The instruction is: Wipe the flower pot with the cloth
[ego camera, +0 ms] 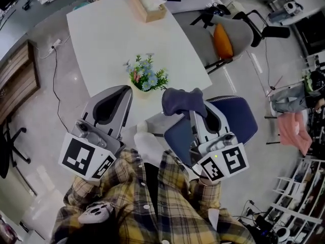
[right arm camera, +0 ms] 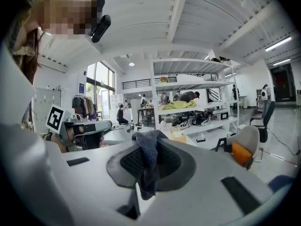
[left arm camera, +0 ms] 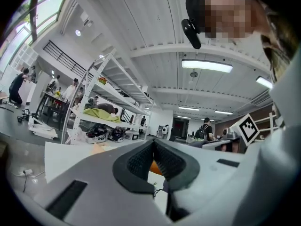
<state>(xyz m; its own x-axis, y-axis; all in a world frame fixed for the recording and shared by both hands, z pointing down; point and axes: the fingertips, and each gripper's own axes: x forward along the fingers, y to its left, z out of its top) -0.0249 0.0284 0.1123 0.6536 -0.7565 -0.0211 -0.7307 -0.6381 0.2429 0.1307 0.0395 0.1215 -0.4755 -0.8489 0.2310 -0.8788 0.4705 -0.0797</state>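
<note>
The flower pot (ego camera: 141, 91), small and pale with blue and pink flowers over green leaves, stands near the front edge of the white table (ego camera: 111, 39). My left gripper (ego camera: 121, 91) (left arm camera: 154, 149) is just left of the pot. It is shut, with nothing between its dark ribbed pads. My right gripper (ego camera: 186, 110) (right arm camera: 148, 150) is to the right of the pot, past the table's corner. It is shut on a dark blue cloth (ego camera: 183, 100) (right arm camera: 147, 166), which bunches over the jaw tips and hangs down between them.
A wooden tissue box (ego camera: 148, 5) sits at the table's far end. A grey chair with an orange cushion (ego camera: 222, 40) stands to the right of the table, and a blue chair (ego camera: 238, 115) is under my right gripper. A cable (ego camera: 56, 75) runs across the floor on the left.
</note>
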